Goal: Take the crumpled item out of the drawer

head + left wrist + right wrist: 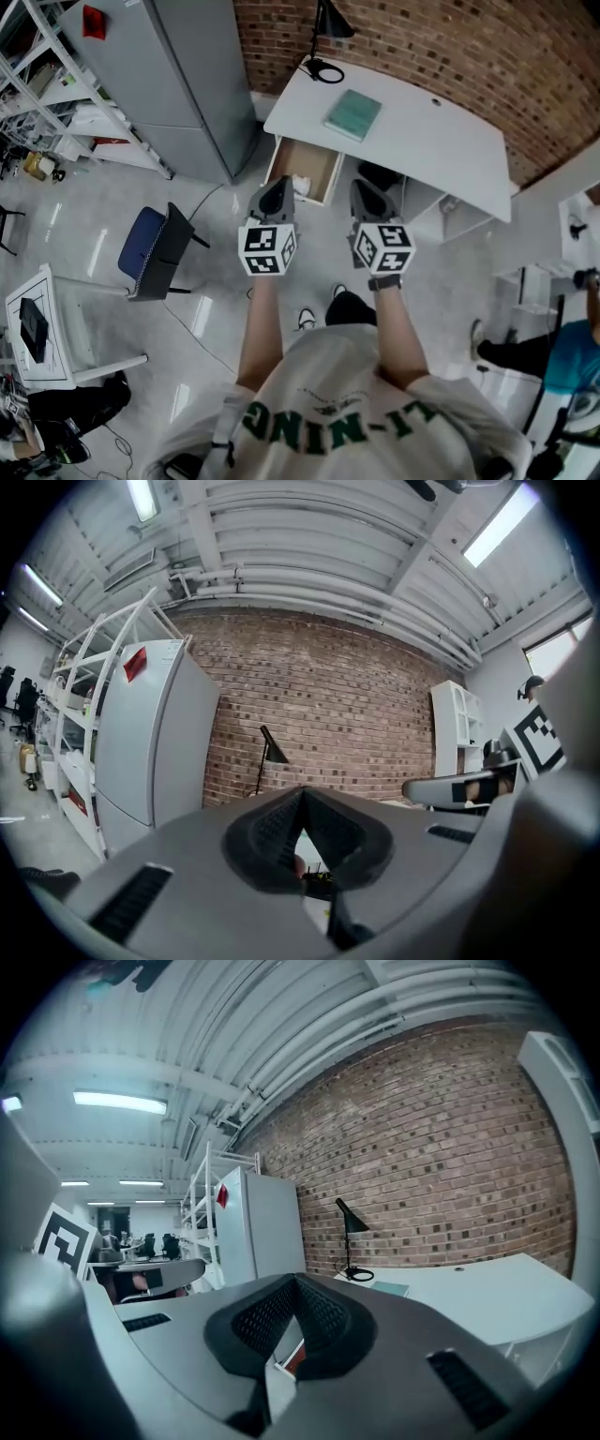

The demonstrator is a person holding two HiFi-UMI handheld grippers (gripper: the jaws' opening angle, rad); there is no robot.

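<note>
The wooden drawer point(323, 178) stands pulled out from under the left end of the white desk point(441, 141). A white crumpled item point(300, 185) lies in it near the front. My left gripper point(277, 190) hangs just in front of the drawer, its tips close to the drawer's front edge. My right gripper point(366, 192) is held beside it, to the right of the drawer. Both are shut with nothing between the jaws. The left gripper view shows the left gripper point(302, 795) closed; the right gripper view shows the right gripper point(296, 1284) closed. Both views point at the brick wall.
A teal notebook point(353, 114) and a black lamp point(323, 37) are on the desk. A tall grey cabinet point(178, 75) stands left of the drawer, with white shelving beyond it. A blue chair point(150, 248) and a small white table point(42, 328) are at the left. A person point(562, 356) is at the right.
</note>
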